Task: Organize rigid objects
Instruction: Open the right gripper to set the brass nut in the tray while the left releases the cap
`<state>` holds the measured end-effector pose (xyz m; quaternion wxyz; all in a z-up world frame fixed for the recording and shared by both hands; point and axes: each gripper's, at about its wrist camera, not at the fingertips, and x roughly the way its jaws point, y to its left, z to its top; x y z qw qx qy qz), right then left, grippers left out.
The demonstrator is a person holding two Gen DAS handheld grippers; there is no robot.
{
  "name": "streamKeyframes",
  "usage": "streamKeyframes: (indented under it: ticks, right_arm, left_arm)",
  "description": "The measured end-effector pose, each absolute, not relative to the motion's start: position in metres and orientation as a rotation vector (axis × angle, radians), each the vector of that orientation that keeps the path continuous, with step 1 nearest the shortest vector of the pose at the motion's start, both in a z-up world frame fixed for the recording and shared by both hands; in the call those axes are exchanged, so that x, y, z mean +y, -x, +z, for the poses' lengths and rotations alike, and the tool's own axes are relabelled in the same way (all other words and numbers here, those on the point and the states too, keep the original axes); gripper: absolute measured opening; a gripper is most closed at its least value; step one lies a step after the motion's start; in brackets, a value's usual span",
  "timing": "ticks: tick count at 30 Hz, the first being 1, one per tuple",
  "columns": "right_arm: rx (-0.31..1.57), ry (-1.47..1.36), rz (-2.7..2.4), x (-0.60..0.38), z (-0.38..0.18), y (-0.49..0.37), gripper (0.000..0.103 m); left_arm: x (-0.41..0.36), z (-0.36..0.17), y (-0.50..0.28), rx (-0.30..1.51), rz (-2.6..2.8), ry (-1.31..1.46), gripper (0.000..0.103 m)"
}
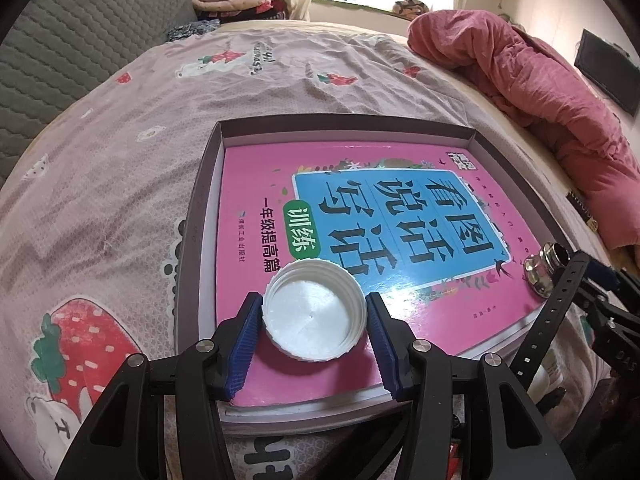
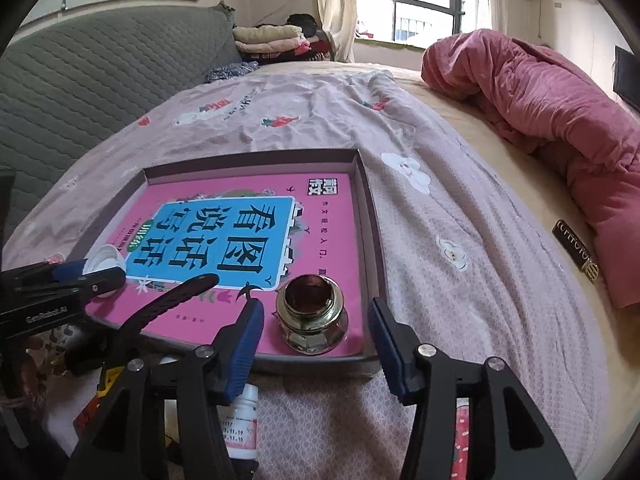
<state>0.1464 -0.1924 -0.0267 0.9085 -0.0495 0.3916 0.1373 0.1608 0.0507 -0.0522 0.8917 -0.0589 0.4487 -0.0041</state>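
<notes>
A white ribbed cap [image 1: 316,316] lies open side up on the pink book [image 1: 360,216] inside a shallow dark box [image 1: 344,122]. My left gripper [image 1: 315,306] is shut on the cap, its blue pads pressing both sides. In the right wrist view, a brass-coloured threaded metal fitting [image 2: 312,312] stands on the book's near right corner. My right gripper [image 2: 316,312] is open around it, and both pads stand apart from it. The left gripper [image 2: 80,276] with the cap [image 2: 106,258] shows at the left of that view. The fitting [image 1: 540,276] also shows in the left wrist view.
A black watch strap [image 2: 176,296] reaches over the box's near edge between the grippers. A small white bottle [image 2: 244,420] lies on the bedsheet below the box. A bunched pink quilt [image 2: 540,92] fills the bed's right side, and a grey padded headboard [image 1: 80,40] rises at the left.
</notes>
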Motion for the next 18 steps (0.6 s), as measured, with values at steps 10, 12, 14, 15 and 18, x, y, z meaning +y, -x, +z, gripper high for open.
streamKeyframes:
  ticks: [10,12,14,15,18]
  right_arm:
    - [0.783,0.071,0.258,-0.203,-0.018,-0.145,0.055]
    - [0.787,0.067,0.256,-0.205,-0.018,-0.144,0.055]
    - [0.787,0.065,0.256,-0.205,-0.017,-0.143,0.055]
    - [0.786,0.066,0.259,-0.205,-0.017,-0.142,0.055]
    - [0.779,0.068,0.266,-0.204,-0.014,-0.139,0.055]
  left_arm:
    - [0.050,-0.053,-0.160,0.922,-0.008,0.102,0.053]
    - [0.050,-0.053,-0.160,0.919,-0.007,0.101,0.053]
    - [0.051,-0.053,-0.160,0.916,-0.004,0.103,0.053]
    - [0.051,-0.053,-0.160,0.914,-0.004,0.105,0.053]
    - [0.053,-0.052,-0.159,0.910,-0.006,0.113,0.054]
